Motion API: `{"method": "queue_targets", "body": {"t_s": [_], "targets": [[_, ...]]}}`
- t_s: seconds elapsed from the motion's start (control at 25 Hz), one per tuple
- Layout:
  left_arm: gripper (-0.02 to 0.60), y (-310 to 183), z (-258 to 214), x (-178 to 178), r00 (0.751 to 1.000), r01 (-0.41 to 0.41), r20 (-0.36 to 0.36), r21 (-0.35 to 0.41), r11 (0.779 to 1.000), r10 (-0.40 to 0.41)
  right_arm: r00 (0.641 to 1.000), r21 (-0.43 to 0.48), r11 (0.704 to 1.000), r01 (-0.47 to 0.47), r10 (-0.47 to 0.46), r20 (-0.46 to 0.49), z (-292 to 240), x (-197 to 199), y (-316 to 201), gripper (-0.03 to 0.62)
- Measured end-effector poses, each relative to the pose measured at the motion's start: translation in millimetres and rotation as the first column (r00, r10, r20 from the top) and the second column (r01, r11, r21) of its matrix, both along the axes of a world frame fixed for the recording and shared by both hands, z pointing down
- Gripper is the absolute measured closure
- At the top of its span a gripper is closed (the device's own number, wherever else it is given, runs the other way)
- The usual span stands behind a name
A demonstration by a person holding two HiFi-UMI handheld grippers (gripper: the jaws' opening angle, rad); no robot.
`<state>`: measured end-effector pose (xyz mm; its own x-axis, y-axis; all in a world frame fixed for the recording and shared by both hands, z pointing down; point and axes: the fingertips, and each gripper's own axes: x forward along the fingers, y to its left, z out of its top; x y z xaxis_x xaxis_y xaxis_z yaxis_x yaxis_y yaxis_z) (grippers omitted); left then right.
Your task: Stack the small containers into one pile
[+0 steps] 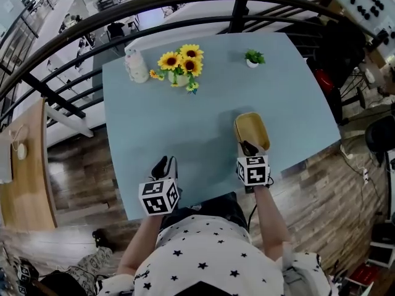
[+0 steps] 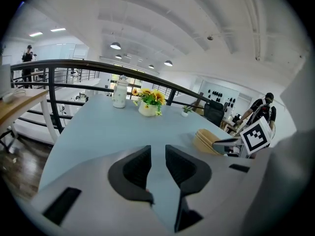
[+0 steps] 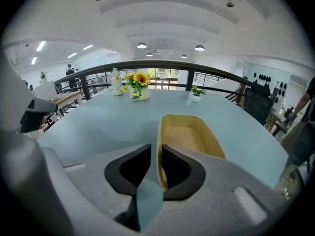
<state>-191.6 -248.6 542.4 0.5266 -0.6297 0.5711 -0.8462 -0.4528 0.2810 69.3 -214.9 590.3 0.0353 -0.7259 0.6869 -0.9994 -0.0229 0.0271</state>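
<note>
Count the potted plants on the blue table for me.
2. The sunflowers stand near the far edge of the table, beside a white jar. The small green plant stands alone toward the far right corner. None seems hidden.

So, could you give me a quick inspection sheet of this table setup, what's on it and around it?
Surface: light blue table, bare in the middle.
Job's things: tan tubs nested in one pile on the person's right; no loose tub seen.
Clutter: sunflowers, a white jar and a small potted plant, all along the far edge.
Grippers: left gripper open and empty above the table; right gripper open, jaws astride the pile's wall, not pressing on it.
Cables: a thin dark cable seems to hang below the right gripper.
Surroundings: dark railing behind the table, wooden floor.
</note>
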Motion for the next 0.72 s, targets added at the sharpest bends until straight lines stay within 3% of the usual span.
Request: {"method": "queue_targets", "body": {"t_s": [0.36, 0.72], "targets": [[0.491, 19, -13, -2, 0.999, 0.044, -0.022, 0.033, 0.998, -0.043, 0.997, 0.076, 0.995, 0.071, -0.067, -0.049, -28, -24, 7, 0.537], [0.519, 60, -28, 9, 0.994, 0.109, -0.041, 0.068, 0.992, -0.106, 0.975, 0.144, 0.973, 0.181, -0.197, 0.107, -60, -58, 52, 0.537]]}}
